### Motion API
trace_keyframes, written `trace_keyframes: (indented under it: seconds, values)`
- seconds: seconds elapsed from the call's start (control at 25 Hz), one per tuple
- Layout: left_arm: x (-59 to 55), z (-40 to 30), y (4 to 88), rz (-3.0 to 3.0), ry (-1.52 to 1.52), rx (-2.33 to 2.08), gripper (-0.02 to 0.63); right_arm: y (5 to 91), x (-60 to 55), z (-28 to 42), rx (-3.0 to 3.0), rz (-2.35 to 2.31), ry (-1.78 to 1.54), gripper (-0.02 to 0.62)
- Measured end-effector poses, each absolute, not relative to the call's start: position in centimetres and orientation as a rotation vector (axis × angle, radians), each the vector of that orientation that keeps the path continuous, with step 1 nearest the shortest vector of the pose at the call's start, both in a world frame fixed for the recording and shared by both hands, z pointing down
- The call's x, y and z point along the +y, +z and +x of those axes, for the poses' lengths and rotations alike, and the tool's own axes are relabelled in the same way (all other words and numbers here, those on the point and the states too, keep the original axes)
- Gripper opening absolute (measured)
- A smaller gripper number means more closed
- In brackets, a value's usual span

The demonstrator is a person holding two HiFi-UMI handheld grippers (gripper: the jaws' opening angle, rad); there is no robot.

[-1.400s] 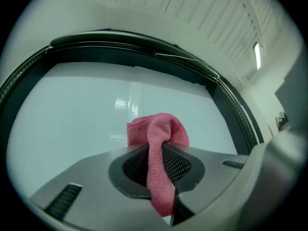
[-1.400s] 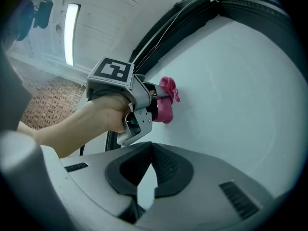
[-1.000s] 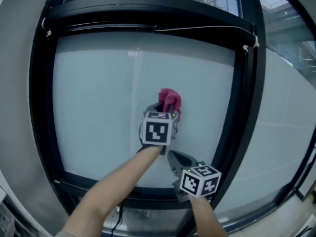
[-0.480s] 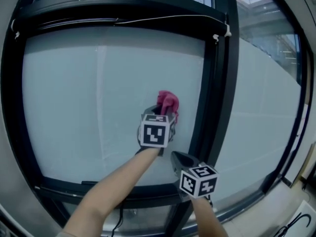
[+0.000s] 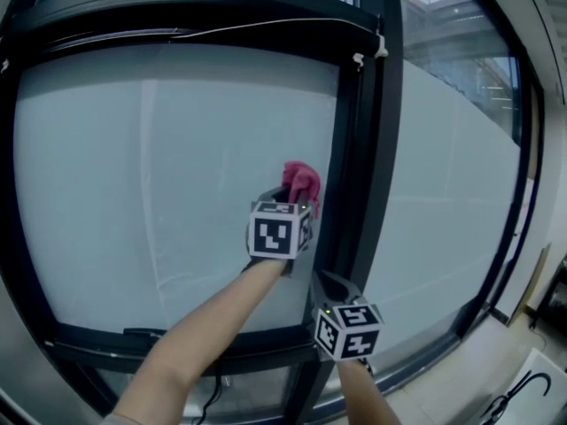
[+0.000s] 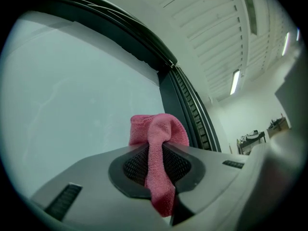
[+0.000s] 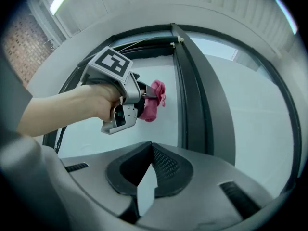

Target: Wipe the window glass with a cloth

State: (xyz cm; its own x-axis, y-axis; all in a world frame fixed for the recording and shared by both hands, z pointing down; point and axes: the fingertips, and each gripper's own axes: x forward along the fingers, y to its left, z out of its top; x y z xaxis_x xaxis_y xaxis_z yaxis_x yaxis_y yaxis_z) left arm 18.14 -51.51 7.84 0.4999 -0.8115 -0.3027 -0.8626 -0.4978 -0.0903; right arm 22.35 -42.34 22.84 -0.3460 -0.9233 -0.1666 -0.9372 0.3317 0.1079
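The left gripper (image 5: 293,204) has slid toward the frame post (image 5: 363,149) at 3 o'clock, clamping the pink cloth (image 5: 302,182) against the window glass (image 5: 159,175); the right gripper (image 5: 330,283) is closed and empty.

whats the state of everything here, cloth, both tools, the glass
left tool: shut on pink cloth, held up at the window glass beside the dark frame post
pink cloth: bunched, pinched in the left tool's jaws
right tool: shut, empty, held lower than the left tool
window glass: pale, faintly streaked; contact with the cloth unclear
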Motion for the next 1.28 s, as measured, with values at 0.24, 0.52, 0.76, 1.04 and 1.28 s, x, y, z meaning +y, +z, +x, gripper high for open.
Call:
trace_keyframes:
  seconds: [0.24, 0.52, 0.76, 1.04, 1.28]
  values:
    - [-51.8, 20.8, 8.0, -2.567, 0.35, 1.363, 0.052, 21.1, -40.6, 25.1, 2.343, -1.789, 0.414, 0.002]
    - [-52.1, 22.9, 8.3, -2.608, 0.409, 1.297, 0.052, 21.3, -40.1, 26.0, 2.36, -1.769, 0.429, 0.003]
    - [-52.0, 23.6, 9.9, -2.648, 0.436, 1.256, 0.052, 21.4, -40.0, 26.0, 2.381, -1.753, 0.429, 0.003]
    - [-51.9, 24.1, 13.4, -2.735, 0.441, 1.23, 0.052, 22.6, -40.3, 26.4, 2.389, -1.743, 0.379, 0.003]
    - [-52.6, 23.9, 15.9, -2.746, 0.4, 1.258, 0.052, 23.7, -40.5, 26.7, 2.401, -1.752, 0.347, 0.002]
